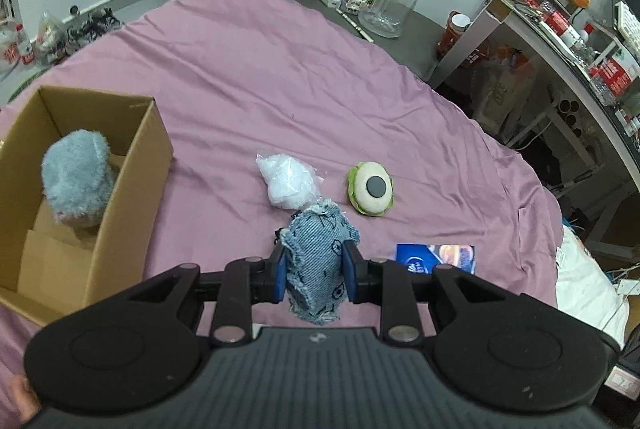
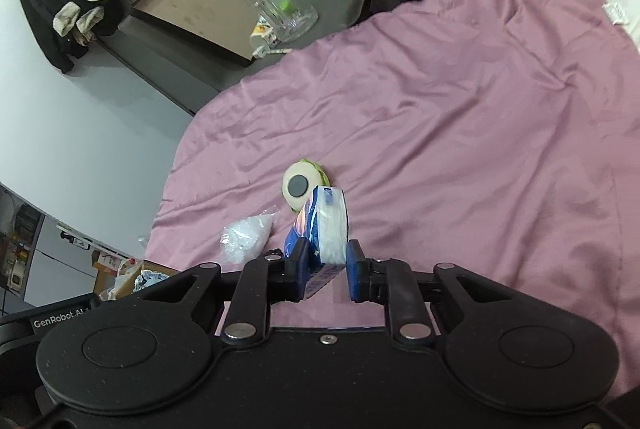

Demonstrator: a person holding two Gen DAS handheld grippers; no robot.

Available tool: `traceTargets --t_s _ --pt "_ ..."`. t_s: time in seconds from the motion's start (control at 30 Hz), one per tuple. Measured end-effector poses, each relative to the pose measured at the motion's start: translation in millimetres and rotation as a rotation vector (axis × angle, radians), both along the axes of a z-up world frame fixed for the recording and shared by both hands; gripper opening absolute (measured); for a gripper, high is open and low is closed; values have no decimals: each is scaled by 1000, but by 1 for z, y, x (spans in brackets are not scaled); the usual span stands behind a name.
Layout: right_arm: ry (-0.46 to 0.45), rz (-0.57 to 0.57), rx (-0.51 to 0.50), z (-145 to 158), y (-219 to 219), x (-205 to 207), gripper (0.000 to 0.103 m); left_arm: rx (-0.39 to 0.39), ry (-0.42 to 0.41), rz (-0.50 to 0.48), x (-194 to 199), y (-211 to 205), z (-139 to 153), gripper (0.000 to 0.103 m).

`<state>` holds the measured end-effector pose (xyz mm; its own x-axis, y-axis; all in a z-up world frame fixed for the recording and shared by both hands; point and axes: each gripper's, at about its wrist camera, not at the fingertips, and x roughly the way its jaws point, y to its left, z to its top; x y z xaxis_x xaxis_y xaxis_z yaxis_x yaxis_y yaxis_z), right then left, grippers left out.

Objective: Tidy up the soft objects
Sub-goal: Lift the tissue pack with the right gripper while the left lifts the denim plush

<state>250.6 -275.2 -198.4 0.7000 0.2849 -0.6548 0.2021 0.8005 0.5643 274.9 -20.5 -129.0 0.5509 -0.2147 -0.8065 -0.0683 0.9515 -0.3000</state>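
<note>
From the left wrist, the left gripper had its blue fingers clamped on a frayed denim pouch, lifted above the pink bedspread. Just beyond lay a white plastic bag and a burger-shaped toy; far left, a cardboard box held a grey plush. From the right wrist, the right gripper pinched a tissue pack, apparently raised off the sheet, the toy just behind it.
</note>
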Motion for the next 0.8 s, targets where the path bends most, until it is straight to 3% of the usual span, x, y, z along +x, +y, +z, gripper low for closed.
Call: traceTargets --t_s 0.8 --pt "-138 46 -148 77 42 -48 19 1 -120 -52 -45 30 51 26"
